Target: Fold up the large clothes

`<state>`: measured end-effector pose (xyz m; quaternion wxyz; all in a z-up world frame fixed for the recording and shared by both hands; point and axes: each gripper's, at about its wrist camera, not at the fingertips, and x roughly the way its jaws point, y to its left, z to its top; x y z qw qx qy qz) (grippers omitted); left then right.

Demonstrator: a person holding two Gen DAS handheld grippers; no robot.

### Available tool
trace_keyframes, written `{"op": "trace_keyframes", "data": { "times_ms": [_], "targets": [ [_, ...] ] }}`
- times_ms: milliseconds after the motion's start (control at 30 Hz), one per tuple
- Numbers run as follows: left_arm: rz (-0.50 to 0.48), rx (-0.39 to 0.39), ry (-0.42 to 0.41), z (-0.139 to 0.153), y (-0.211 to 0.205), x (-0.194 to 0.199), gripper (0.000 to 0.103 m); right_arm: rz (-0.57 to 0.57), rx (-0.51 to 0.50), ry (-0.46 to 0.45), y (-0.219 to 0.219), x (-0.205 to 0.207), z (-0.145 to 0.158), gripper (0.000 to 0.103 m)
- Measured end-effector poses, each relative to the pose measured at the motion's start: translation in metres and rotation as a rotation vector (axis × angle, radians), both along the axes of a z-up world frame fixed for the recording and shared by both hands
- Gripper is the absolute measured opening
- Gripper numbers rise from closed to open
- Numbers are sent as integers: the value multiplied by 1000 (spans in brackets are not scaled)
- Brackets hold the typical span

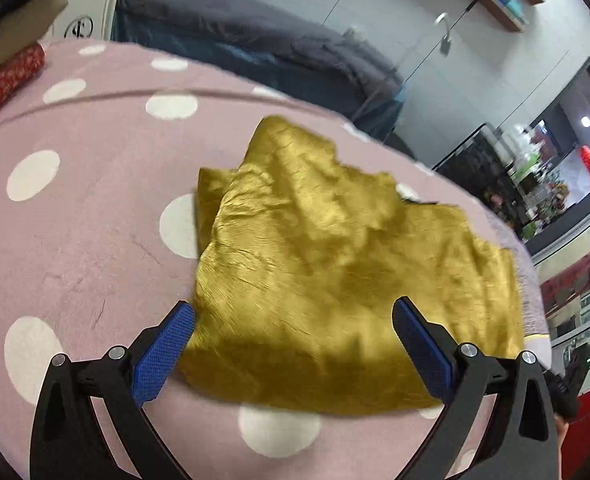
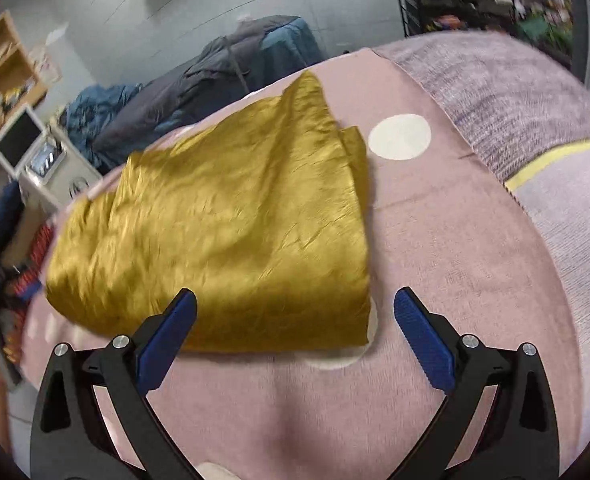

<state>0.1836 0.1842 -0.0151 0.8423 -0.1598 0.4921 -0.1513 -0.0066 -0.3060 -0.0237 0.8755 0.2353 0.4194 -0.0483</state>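
A shiny mustard-gold garment (image 1: 335, 264) lies folded into a rough rectangle on a pink cover with white dots (image 1: 75, 220). It also shows in the right wrist view (image 2: 231, 220), wrinkled, with a second layer peeking out at its right edge. My left gripper (image 1: 293, 320) is open and empty, hovering over the garment's near edge, its blue pads (image 1: 163, 352) wide apart. My right gripper (image 2: 295, 316) is open and empty, just in front of the garment's near right corner.
A dark grey and blue duvet (image 1: 255, 40) is heaped behind the pink cover. A red patterned roll (image 1: 3, 80) lies at far left. A lilac blanket with a yellow stripe (image 2: 535, 120) covers the right side. A white device with a screen (image 2: 35, 152) stands at left.
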Motion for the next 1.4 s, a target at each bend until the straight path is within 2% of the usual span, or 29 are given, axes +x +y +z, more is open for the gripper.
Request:
{"op": "trace_keyframes", "data": {
  "times_ms": [100,200,267,333,533,667,933,1000,1033,1067,1100,1133,1167,1200,1267,1400],
  "targets": [
    [-39,24,132,-37,-2,26,97,-41,95,21,-20,10,-8,97],
    [-40,-66,228,-66,2,42,98,-46,173,60,-35,23,-23,97],
    [-28,-100,207,-68,4,48,98,-30,245,76,-40,30,-34,97],
    [-44,-101,212,-69,2,54,98,-24,287,61,-45,35,-41,97],
    [-84,-83,207,-68,-8,68,98,36,345,30,-49,57,-45,97],
    [-82,-84,186,-69,-16,79,97,75,383,27,-45,81,-51,93],
    [-65,-86,180,-70,-19,87,96,72,389,46,-35,123,-53,93],
    [-44,-82,172,-70,-18,85,91,54,378,49,-36,123,-54,85],
    [-30,-78,166,-70,-18,83,85,35,369,53,-36,123,-54,82],
    [-23,-82,161,-69,-16,80,80,13,362,58,-36,121,-54,74],
    [-17,-99,162,-68,-17,78,70,-3,354,64,-38,120,-55,63],
    [-11,-133,171,-68,-16,74,61,-20,346,71,-39,118,-55,56],
    [1,-163,182,-68,-17,71,57,-20,358,75,-39,116,-56,42],
    [9,-175,185,-68,-17,68,51,-12,402,79,-38,113,-58,34],
    [15,-181,177,-63,-20,60,43,-13,434,68,-35,106,-56,28],
    [-3,-169,146,-48,-23,40,29,30,340,46,-17,88,-37,20]
  ]
}}
